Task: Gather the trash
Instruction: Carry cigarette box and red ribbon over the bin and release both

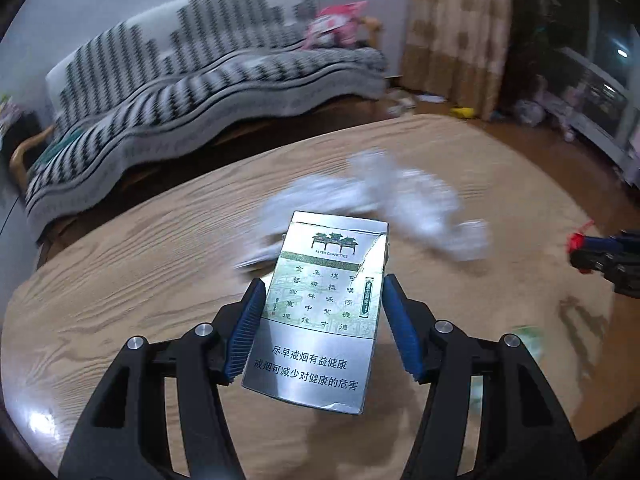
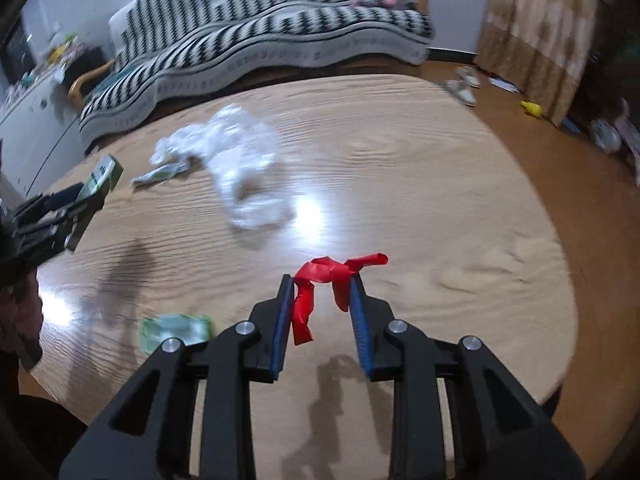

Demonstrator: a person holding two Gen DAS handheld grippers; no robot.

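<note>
My left gripper (image 1: 322, 280) is shut on a silver cigarette pack (image 1: 320, 308) with Chinese print, held above the wooden table (image 1: 120, 280). My right gripper (image 2: 320, 280) is shut on a crumpled red plastic strip (image 2: 328, 276) that drapes over both fingertips above the table (image 2: 440, 200). A crumpled clear plastic bag (image 1: 400, 204) lies on the table beyond the pack; it also shows in the right wrist view (image 2: 240, 168). The right gripper (image 1: 600, 256) shows at the right edge of the left wrist view. The left gripper with the pack (image 2: 96, 180) shows at the left of the right wrist view.
A green wrapper (image 2: 176, 330) lies on the table near my right gripper, and a small flat packet (image 2: 160, 174) lies by the bag. A sofa with a striped blanket (image 2: 260, 40) stands behind the table. A curtain (image 2: 536, 32) and floor clutter are at the right.
</note>
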